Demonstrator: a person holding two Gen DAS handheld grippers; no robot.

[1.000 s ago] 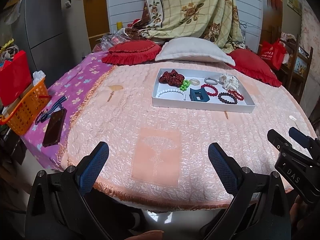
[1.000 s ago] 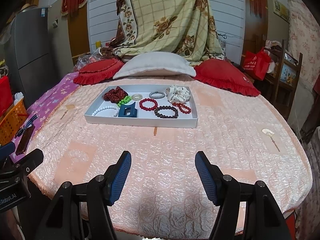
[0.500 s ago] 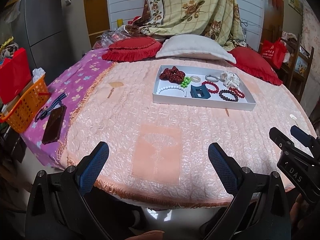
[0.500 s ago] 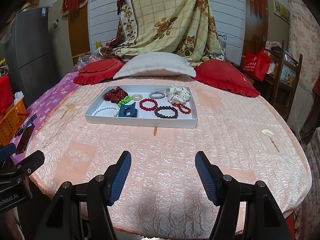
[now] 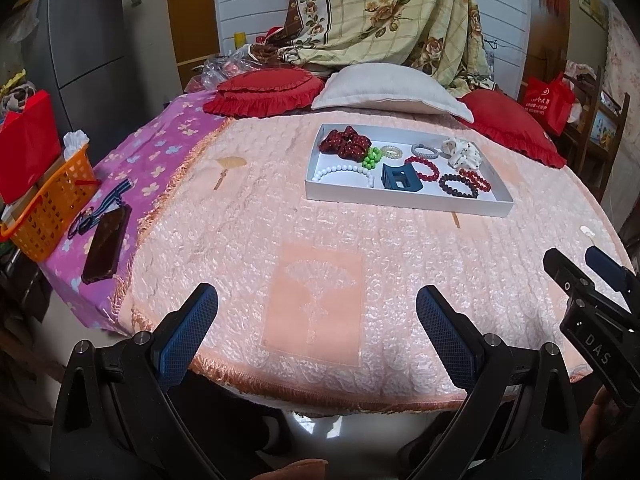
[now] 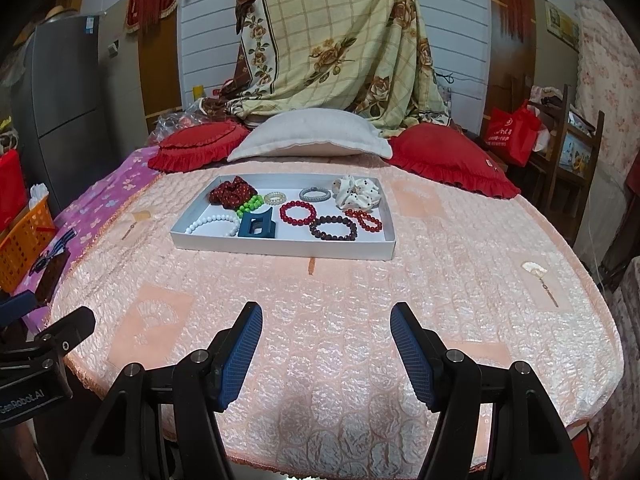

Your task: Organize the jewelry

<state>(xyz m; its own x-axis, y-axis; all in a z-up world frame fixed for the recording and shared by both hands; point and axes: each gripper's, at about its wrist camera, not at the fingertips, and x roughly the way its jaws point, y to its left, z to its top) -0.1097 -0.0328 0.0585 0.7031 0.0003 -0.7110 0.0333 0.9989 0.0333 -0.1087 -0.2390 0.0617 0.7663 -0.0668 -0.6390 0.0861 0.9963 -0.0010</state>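
A shallow white tray [image 6: 280, 246] [image 5: 400, 199] lies on the pink bedspread, far ahead of both grippers. In it are a dark red scrunchie [image 6: 232, 193], green beads [image 6: 251, 203], a white bead bracelet [image 6: 212, 224], a blue hair clip [image 6: 257, 225], a red bead bracelet [image 6: 298, 213], a dark bead bracelet [image 6: 333, 228], a small red bracelet [image 6: 366, 218], a grey coil tie [image 6: 315, 194] and a white scrunchie [image 6: 356, 191]. My left gripper [image 5: 317, 318] is open over the bed's near edge, holding nothing. My right gripper [image 6: 326, 340] is open and holding nothing too.
Two red cushions [image 6: 200, 148] [image 6: 452, 160] and a white pillow [image 6: 308, 140] lie behind the tray. A phone [image 5: 106, 244] and lanyard rest on the purple sheet at left, beside an orange basket [image 5: 48, 208]. A wooden chair [image 6: 568, 152] stands at right.
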